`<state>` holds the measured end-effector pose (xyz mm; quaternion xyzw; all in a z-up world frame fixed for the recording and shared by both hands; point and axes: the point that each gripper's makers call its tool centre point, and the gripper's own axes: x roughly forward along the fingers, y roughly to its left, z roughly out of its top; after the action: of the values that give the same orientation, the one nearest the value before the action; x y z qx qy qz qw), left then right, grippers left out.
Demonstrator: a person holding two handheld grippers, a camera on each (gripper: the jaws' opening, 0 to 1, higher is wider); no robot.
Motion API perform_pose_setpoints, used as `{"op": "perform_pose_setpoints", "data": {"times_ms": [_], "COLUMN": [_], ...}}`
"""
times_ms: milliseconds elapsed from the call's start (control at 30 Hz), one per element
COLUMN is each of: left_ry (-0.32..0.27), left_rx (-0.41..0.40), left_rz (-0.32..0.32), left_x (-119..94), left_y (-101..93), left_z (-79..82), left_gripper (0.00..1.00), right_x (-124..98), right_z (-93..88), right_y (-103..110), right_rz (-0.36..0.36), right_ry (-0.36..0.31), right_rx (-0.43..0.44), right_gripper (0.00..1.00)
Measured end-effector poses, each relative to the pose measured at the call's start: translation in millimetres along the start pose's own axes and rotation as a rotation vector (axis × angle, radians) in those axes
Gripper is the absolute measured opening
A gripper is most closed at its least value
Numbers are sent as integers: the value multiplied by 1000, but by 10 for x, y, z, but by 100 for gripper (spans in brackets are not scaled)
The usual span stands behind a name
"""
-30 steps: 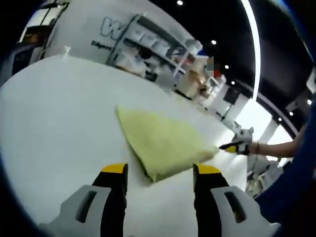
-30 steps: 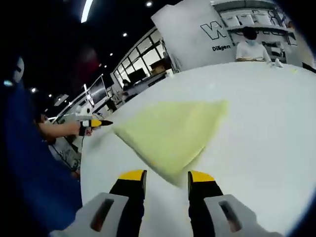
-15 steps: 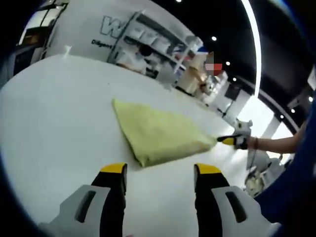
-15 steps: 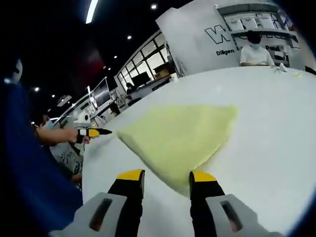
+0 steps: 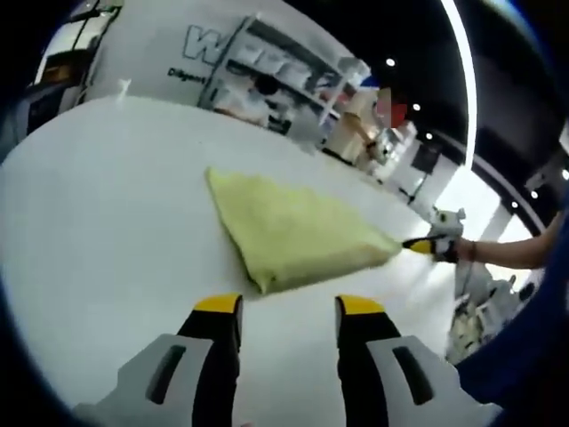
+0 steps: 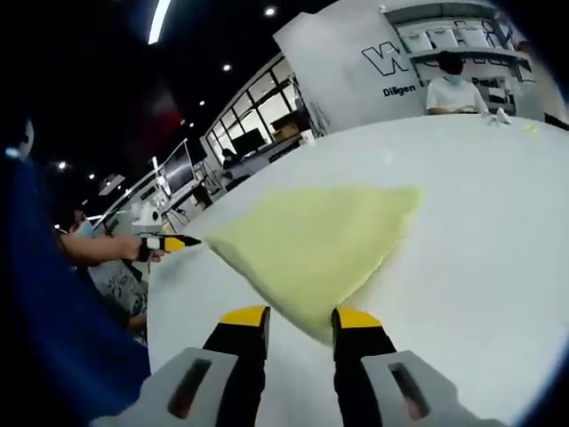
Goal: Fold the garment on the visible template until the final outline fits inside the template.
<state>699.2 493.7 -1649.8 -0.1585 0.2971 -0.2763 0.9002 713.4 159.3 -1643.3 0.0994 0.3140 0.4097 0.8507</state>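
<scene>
Item: yellow garment (image 5: 293, 233) (image 6: 316, 245), folded flat, lying on the white worktop (image 5: 98, 205) (image 6: 480, 222) away from its edges. Left gripper (image 5: 280, 307): jaws parted, holding nothing, above bare worktop just short of the garment's near corner. Right gripper (image 6: 300, 316): jaws parted, empty, with 1 garment corner reaching the gap between its tips; contact cannot be told.

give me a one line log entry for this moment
stage: garment folded | yellow garment: flat on white table | left gripper: open, empty, short of near corner | right gripper: open, empty, at near corner
</scene>
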Motion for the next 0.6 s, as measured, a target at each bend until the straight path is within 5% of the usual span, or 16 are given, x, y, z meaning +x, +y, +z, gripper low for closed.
{"op": "perform_pose_setpoints", "data": {"times_ms": [333,600], "left_ry": [45,80], "left_rx": [65,141], "left_rz": [29,28], "left_x": [253,289], "left_y": [82,123], "left_z": [48,57], "left_gripper": [32,13], "right_x": [1,4], "right_z": [-6,-9], "right_y": [-58,-98], "right_rz": [-15,-19], "right_ry": [8,8], "right_rx": [14,18], "right_gripper": [19,15]}}
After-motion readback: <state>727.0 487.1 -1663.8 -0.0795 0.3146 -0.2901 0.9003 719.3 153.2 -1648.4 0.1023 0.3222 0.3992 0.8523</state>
